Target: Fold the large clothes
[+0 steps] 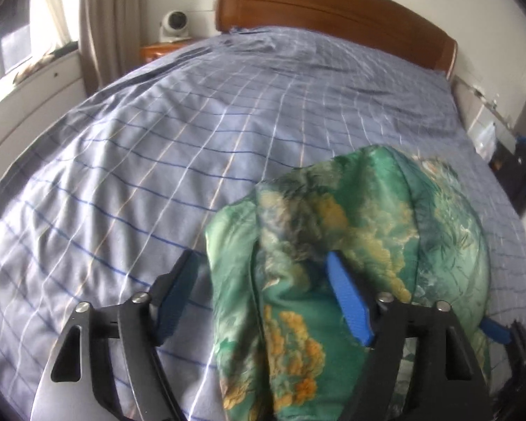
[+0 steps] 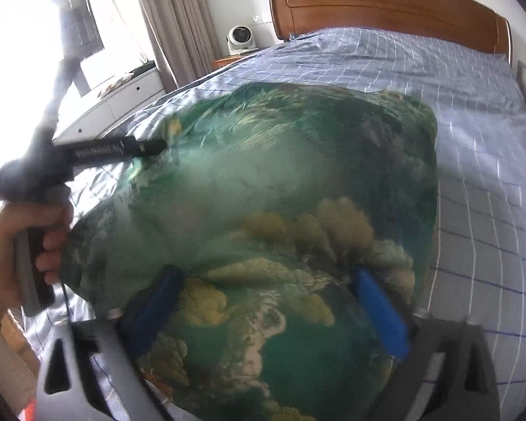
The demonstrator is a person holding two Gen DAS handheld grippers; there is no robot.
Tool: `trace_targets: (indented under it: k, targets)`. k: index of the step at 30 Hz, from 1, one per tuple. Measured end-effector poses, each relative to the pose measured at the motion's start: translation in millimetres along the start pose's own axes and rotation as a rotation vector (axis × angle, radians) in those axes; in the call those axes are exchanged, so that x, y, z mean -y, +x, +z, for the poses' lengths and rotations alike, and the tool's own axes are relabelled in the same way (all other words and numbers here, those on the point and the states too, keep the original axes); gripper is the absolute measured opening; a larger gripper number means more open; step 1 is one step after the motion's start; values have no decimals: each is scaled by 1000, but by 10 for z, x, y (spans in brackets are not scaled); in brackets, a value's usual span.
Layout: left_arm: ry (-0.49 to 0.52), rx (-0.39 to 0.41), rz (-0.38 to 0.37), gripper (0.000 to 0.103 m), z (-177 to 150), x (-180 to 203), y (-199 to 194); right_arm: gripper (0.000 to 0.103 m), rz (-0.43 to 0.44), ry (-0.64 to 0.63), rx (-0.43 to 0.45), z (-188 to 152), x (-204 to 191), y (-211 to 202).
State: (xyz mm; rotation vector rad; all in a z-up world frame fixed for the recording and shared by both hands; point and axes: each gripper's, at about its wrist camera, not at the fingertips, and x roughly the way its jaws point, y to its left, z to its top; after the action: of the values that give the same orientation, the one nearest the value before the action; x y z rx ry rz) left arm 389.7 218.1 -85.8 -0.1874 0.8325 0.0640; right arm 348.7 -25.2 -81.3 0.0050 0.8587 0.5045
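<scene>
Blue-padded left gripper (image 1: 263, 277) stands wide open, green floral garment (image 1: 333, 252) bunched between its fingers. Right gripper (image 2: 266, 287), equally spread, straddles the same cloth over the checked bedsheet (image 1: 140, 161). Garment blocks most near bed. Only the right view shows the hand (image 2: 21, 245) gripping the left tool; headboard (image 2: 385, 7) behind.

A bed (image 1: 228, 112) under a blue checked sheet fills the room — its brown wooden headboard (image 1: 333, 7) stands against a pale wall. Left of the headboard, a white fan (image 2: 240, 39) sits on a small wooden nightstand (image 1: 157, 51); further left hang beige curtains (image 2: 172, 17) beside a bright window (image 2: 24, 35).
</scene>
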Motion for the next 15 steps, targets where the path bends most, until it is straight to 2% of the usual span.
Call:
trace_targets:
  k: [12,14,15]
  targets:
    - [0,-22,41,78,-34,1,-129,103,-31,8,-29,3,16,-38]
    - [13,-42,23,80,-18,5,-160,103,-28,15,-40,29,39,-107]
    - [18,-62,-12,84,5,-19,-181,103,-22,22,-45,46,54,-151]
